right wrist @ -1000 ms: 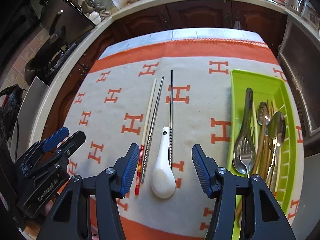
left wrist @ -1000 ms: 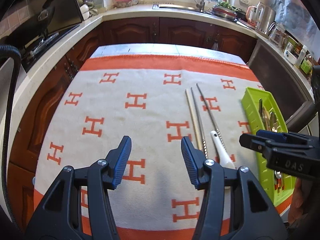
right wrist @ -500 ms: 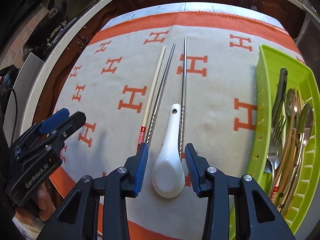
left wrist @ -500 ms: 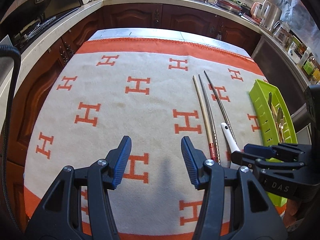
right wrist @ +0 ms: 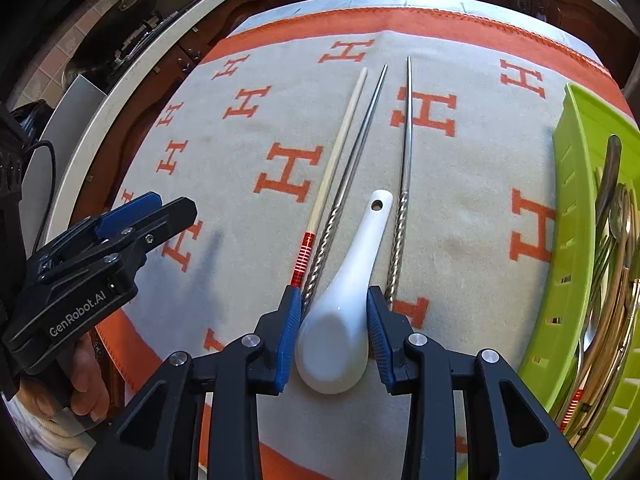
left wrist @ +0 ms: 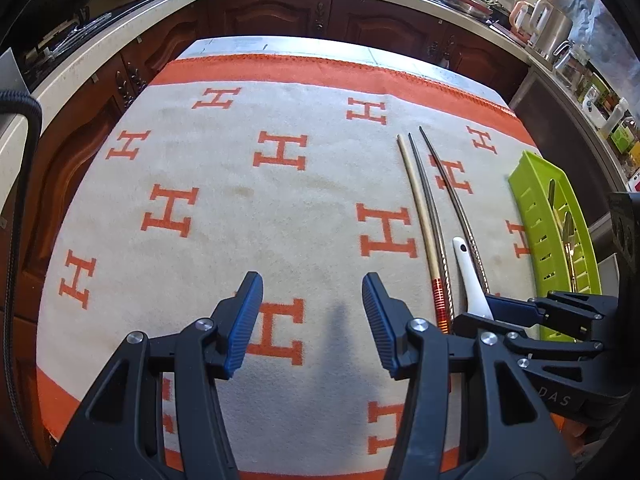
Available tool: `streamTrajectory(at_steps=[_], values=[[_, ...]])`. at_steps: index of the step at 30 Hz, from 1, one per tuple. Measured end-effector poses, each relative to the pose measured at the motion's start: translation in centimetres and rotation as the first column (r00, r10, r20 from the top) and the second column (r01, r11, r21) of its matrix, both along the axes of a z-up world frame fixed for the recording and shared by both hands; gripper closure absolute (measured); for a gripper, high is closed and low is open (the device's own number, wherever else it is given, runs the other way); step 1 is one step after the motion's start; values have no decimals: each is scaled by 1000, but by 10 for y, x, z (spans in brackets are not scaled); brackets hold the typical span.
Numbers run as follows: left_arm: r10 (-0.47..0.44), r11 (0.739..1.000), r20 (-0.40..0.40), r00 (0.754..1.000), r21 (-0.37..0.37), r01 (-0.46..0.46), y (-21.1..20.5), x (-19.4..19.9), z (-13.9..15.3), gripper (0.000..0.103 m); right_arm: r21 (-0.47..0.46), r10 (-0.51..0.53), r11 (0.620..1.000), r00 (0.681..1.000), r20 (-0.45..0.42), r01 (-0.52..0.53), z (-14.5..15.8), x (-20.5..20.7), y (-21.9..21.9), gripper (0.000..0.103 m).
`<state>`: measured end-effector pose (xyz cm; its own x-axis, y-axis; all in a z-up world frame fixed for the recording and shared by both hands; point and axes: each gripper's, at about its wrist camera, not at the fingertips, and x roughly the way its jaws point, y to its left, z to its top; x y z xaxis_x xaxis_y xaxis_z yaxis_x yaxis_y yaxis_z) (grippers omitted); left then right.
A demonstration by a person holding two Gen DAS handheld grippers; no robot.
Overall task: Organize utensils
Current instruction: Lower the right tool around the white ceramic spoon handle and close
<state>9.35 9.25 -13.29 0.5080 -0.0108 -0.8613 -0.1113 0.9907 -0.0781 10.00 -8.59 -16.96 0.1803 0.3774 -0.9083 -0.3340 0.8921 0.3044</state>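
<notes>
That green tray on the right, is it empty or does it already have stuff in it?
Not empty. The green tray already holds metal cutlery, including spoons and a fork, and gold-toned pieces. A white spoon and chopsticks lie outside it on the cloth.

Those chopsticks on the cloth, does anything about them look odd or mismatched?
Yes: there are three chopsticks, an odd count. Two are twisted metal, one is pale with a red end, so it lacks a partner on the cloth.

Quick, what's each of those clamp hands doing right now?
Left gripper: open, holding nothing.
Right gripper: jaws just closing around the white spoon bowl, pads against its sides.
</notes>
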Motion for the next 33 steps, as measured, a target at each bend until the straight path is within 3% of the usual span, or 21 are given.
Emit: streamTrajectory(at_steps=[1, 11, 22, 24, 26, 28, 30, 33], values=[[-1, 1000, -4, 1000, -2, 1, 0, 0, -1, 55, -1, 3, 1000, 1000, 7, -3, 0, -1, 0, 75], [-18, 1000, -15, 1000, -14, 18, -6, 4, -4, 55, 52, -4, 999, 1000, 29, 3, 2, -11, 1, 77], [-66, 994, -34, 997, -90, 62, -20, 24, -9, 55, 93, -66, 994, 997, 35, 62, 5, -19, -5, 80], [-73, 993, -42, 996, -101, 68, -22, 29, -12, 55, 65, -68, 996, 997, 48, 64, 6, -21, -7, 80], [-68, 992, -48, 997, -108, 62, -23, 32, -13, 55, 86, -75, 993, 997, -15, 76, -2, -18, -12, 79], [-66, 991, -47, 997, -120, 60, -23, 34, -13, 55, 164, -102, 980, 991, -86, 115, -8, -12, -22, 77], [-66, 991, -45, 997, -120, 60, -22, 35, -13, 55, 239, -102, 961, 984, -147, 136, -11, -9, -31, 65], [-68, 991, -47, 997, -119, 62, -21, 37, -14, 55, 271, -103, 951, 981, -164, 145, -14, -9, -36, 62]])
